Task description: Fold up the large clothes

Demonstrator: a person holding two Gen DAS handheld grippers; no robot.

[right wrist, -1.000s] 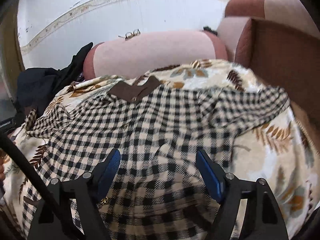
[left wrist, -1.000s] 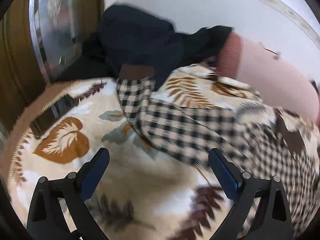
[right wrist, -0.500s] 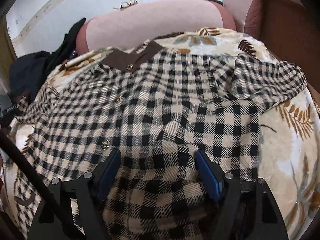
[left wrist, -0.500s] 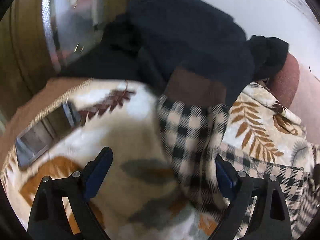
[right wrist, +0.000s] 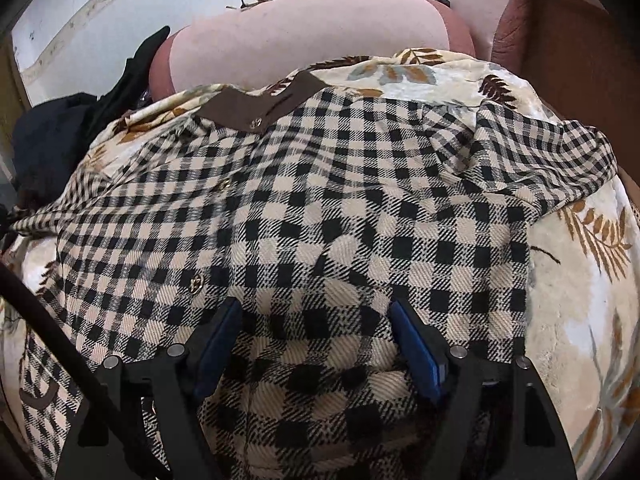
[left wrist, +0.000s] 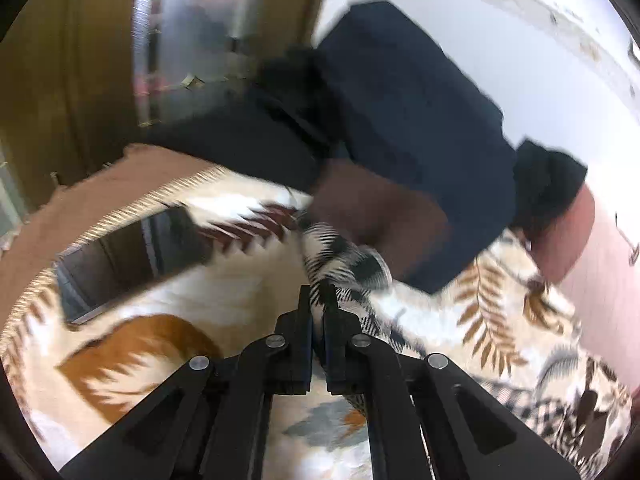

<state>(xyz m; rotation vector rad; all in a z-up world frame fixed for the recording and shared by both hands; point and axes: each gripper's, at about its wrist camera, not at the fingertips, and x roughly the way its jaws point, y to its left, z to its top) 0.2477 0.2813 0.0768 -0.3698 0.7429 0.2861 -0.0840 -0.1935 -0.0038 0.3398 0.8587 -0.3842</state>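
The checked shirt (right wrist: 328,216) lies spread, front up, across the leaf-patterned blanket (right wrist: 580,320) on the sofa, its brown collar (right wrist: 260,108) toward the pink backrest (right wrist: 304,36). The left tongs (left wrist: 318,300) have just been closing and now pinch the sleeve end (left wrist: 344,264) near the blanket's left edge. The right tongs (right wrist: 316,344) stand apart, pressed on the hem. To fold well, carry the sleeve flat across the chest — hem pinned, no dragging the dark clothes (left wrist: 400,112) along.
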